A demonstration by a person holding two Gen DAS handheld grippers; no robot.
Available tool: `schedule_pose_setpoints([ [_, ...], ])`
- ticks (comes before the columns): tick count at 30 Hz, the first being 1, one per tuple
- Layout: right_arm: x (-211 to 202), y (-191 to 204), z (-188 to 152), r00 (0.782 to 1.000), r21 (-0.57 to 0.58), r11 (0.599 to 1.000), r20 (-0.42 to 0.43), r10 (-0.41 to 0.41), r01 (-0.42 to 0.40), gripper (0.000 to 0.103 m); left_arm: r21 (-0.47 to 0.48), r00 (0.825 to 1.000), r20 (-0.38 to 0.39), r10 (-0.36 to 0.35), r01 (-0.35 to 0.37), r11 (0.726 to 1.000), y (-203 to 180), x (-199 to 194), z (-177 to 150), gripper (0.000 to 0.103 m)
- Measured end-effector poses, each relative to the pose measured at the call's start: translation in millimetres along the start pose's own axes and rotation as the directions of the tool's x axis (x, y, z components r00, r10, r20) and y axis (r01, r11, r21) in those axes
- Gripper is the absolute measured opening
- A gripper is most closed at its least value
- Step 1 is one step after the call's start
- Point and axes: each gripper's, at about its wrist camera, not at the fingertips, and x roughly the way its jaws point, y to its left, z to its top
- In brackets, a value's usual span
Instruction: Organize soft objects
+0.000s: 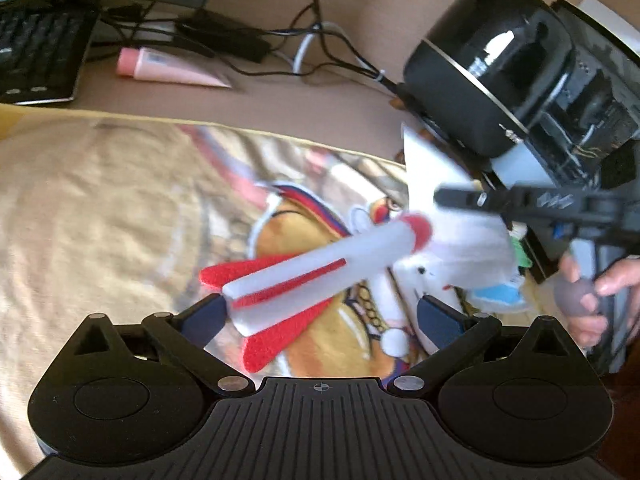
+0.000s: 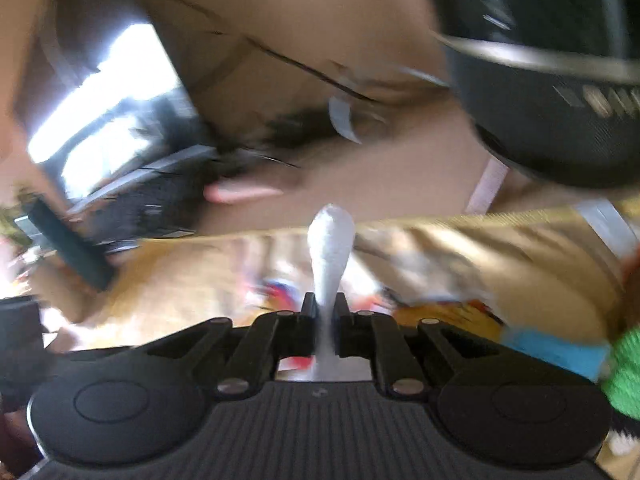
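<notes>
Currently shows a white plush toy with red felt trim, lifted clear above a beige blanket printed with a cartoon. Hangs slantwise, with one long white-and-red limb reaching down toward the left camera.

Pinched at a thin white tuft by the right gripper, fingers pressed together on it, only a narrow strip poking past the tips. Shows the left gripper spread wide, one finger on either side of the toy's lower end. Seems to touch neither side, though hard to judge at the left fingertip. Includes a hand wrapped round the right tool's handle at the far right edge.

Behind the blanket, on a brown desk: a keyboard, a pink tube, tangled black cables and a round black appliance close to the right tool.

Probably risks a slip, with so little fabric in the pinch and the whole toy dangling from it. Looks heavily smeared in the right view, hinting at quick motion, which could swing the limb and tug the tuft free. Could also knock the appliance or snag the cables if carried further back. Might catch only a floppy red felt flap if the left fingers close here, leaving a weak hold. Fits equally a toy just raised or one about to be laid down.
</notes>
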Motion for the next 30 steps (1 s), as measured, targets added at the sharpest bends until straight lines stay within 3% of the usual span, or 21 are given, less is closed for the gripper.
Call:
schedule_pose_setpoints([
  [8,18.7,69.2,-3.0,0.98,-0.149,0.968,-0.051,0.194,-0.199,0.011,-0.031,1.0,0.016,-0.004,0.004,1.0,4.5,-5.0,-6.8,0.103],
  [10,22.0,75.2,-4.8,0.982,-0.193,0.963,-0.07,0.178,-0.188,0.011,-0.023,1.0,0.015,0.006,-0.005,1.0,1.2,-3.9,-7.3,0.103],
  [14,12.1,70.3,-2.6,0.996,-0.25,0.965,-0.033,0.078,-0.084,0.012,0.004,1.0,0.013,0.029,-0.029,1.0,-4.6,-1.8,-8.3,0.103],
  [15,7.1,65.7,-0.4,0.999,-0.254,0.966,-0.017,0.052,-0.054,0.021,0.01,0.999,0.011,0.034,-0.034,0.999,-6.0,-1.2,-8.5,0.103],
  [16,2.2,61.1,1.9,1.0,-0.257,0.966,0.0,0.025,-0.024,0.041,0.014,0.999,0.011,0.037,-0.037,0.999,-7.0,-0.8,-8.9,0.103],
  [19,-16.5,43.6,1.2,0.993,-0.329,0.937,0.051,-0.109,0.12,0.073,0.019,0.999,0.015,0.038,-0.038,0.999,-7.2,-1.2,-9.9,0.103],
  [21,-12.9,33.2,-2.6,0.986,-0.376,0.912,0.027,-0.167,0.165,0.074,0.012,0.999,0.021,0.034,-0.035,0.999,-6.3,-1.6,-10.4,0.103],
  [27,46.1,27.0,-11.1,0.98,-0.443,0.895,-0.145,-0.135,0.057,0.072,0.013,0.999,0.005,0.033,-0.033,0.999,-6.3,-0.7,-7.1,0.103],
  [30,53.9,26.0,-21.1,0.964,-0.493,0.87,-0.224,-0.146,0.017,0.048,0.041,0.999,-0.008,0.043,-0.043,0.998,-8.9,0.7,-6.3,0.103],
])
